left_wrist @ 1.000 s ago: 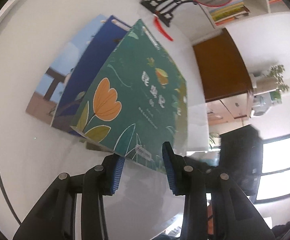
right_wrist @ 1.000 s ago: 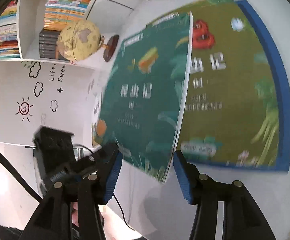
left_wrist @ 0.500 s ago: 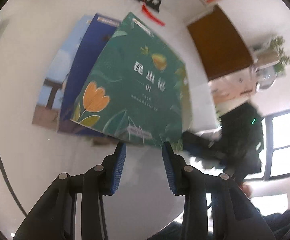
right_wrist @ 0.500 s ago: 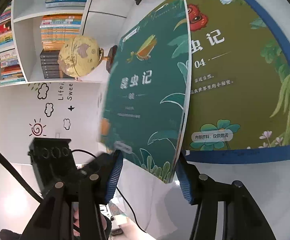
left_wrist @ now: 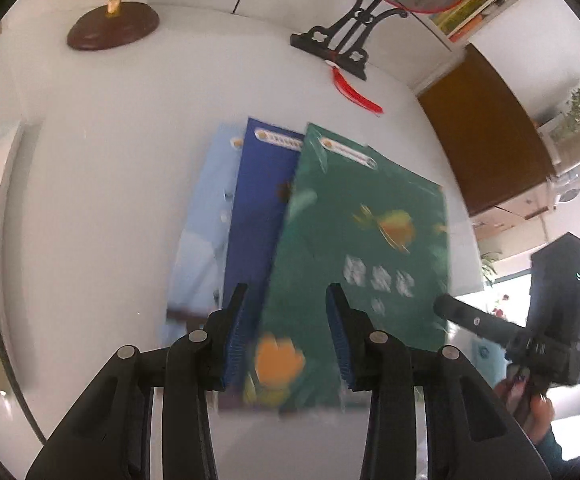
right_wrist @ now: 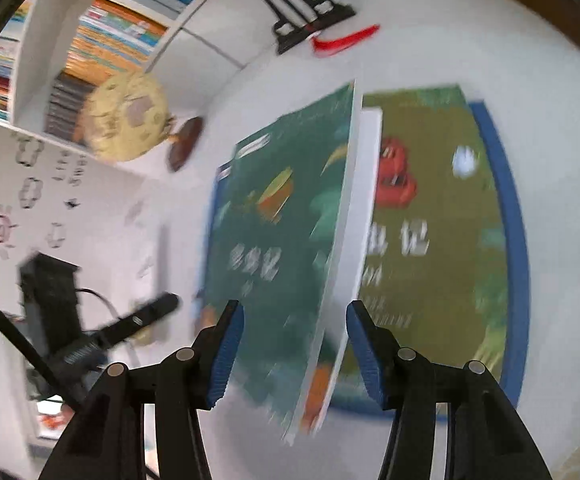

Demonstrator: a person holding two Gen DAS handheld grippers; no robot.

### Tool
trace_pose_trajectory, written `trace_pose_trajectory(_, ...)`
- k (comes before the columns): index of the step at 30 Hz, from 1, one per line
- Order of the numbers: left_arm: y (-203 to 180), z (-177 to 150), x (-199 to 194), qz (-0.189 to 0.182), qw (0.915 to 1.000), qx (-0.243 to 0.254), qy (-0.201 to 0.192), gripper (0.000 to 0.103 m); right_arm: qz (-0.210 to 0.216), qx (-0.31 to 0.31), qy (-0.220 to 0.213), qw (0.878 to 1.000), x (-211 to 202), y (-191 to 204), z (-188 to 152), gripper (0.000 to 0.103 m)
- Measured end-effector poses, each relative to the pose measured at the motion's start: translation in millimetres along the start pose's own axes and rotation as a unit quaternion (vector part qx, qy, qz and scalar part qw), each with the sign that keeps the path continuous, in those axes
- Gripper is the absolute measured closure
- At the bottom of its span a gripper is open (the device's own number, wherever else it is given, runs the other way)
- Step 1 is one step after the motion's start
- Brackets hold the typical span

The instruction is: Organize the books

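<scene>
On the white tabletop (left_wrist: 102, 184) three books lie fanned: a green book (left_wrist: 353, 264) overlapping a blue book (left_wrist: 258, 216) and a pale book (left_wrist: 206, 220). Both the left hand-held gripper (left_wrist: 286, 332) and the right hand-held gripper (right_wrist: 293, 344) have their jaws apart around the green book's near edge.

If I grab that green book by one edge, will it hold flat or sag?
Probably sags: the green book looks thin, its cover bowing in the right wrist view. Likely light. It may slide, lying on the blue book on a glossy white table.
</scene>
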State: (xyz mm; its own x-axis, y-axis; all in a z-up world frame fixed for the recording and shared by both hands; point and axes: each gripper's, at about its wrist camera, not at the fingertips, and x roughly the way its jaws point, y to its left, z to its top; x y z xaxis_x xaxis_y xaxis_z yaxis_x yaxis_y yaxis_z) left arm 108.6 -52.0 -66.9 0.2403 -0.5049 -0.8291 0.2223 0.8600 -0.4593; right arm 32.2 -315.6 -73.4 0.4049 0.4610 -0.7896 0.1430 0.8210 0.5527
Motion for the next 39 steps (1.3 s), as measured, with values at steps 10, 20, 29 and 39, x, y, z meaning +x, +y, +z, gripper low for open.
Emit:
trace_pose_trajectory(10,-3,7,24,-0.028,0.9987,0.024,0.033,0.066,-0.046,-0.031,-0.014,0.998,16,9,13,0.048)
trace_pose_trajectory(20,-2,-15,-20,-0.182,0.9827,-0.032,-0.019,0.066,-0.092,-0.074,-0.033,0.992,22,18,10,0.047)
trace_pose_trajectory(29,-19,-26,6,-0.126,0.9915,-0.030,-0.012,0.081,-0.061,-0.062,-0.031,0.996,17,10,11,0.048)
trace_pose_trajectory(39,-25,-43,-10,-0.064,0.9975,0.027,-0.011,0.081,0.075,-0.039,-0.036,0.996,6,22,-5,0.058)
